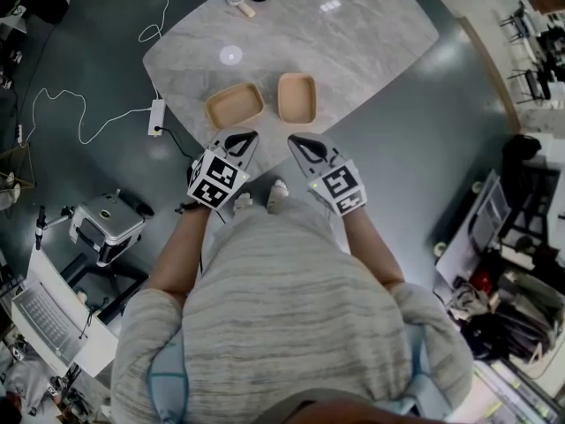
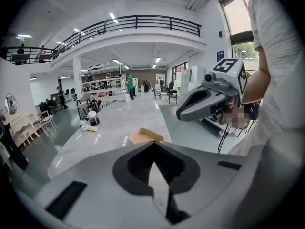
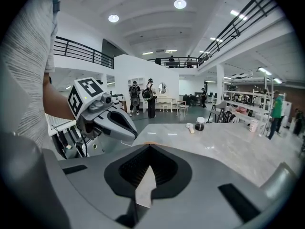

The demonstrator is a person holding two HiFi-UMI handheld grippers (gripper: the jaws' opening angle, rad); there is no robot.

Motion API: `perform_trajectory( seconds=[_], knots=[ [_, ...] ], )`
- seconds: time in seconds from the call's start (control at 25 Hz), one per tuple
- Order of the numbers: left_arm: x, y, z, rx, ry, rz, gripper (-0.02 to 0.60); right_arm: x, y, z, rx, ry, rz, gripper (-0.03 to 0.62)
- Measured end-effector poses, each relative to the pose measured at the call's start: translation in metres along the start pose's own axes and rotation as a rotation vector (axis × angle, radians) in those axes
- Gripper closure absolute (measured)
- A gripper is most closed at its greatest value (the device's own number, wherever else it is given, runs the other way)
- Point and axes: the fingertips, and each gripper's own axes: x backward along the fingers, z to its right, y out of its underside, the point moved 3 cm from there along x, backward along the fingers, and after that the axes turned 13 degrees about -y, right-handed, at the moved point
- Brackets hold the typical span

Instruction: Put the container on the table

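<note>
Head view: two shallow tan containers sit on the table; left gripper and right gripper fingers pressed together.

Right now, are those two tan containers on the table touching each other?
Apart. The head view shows a strip of bare grey table between the left container and the right container.

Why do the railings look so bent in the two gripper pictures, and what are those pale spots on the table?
Head view: the pale spots on the table look like overhead light mirrored in its glossy top. Left gripper view: the wide lens bows the balcony railing and darkens the corners; the window is washed out. Right gripper view: same bowing, plus bright ceiling lamps.
</note>
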Motion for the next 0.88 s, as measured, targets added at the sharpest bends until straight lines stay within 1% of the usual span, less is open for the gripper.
perform_trajectory(
  seconds=[0.2,0.48,0.88],
  knots=[
    [0.003,-0.001,0.003,0.002,0.007,0.005,0.578,0.007,-0.003,0.002,0.004,0.017,0.001,0.592],
    [0.005,-0.004,0.003,-0.009,0.009,0.004,0.578,0.015,0.000,0.006,0.014,0.047,-0.026,0.592],
    [0.008,-0.002,0.001,0.011,-0.009,0.002,0.578,0.009,-0.009,0.006,0.033,0.037,-0.014,0.592]
  ],
)
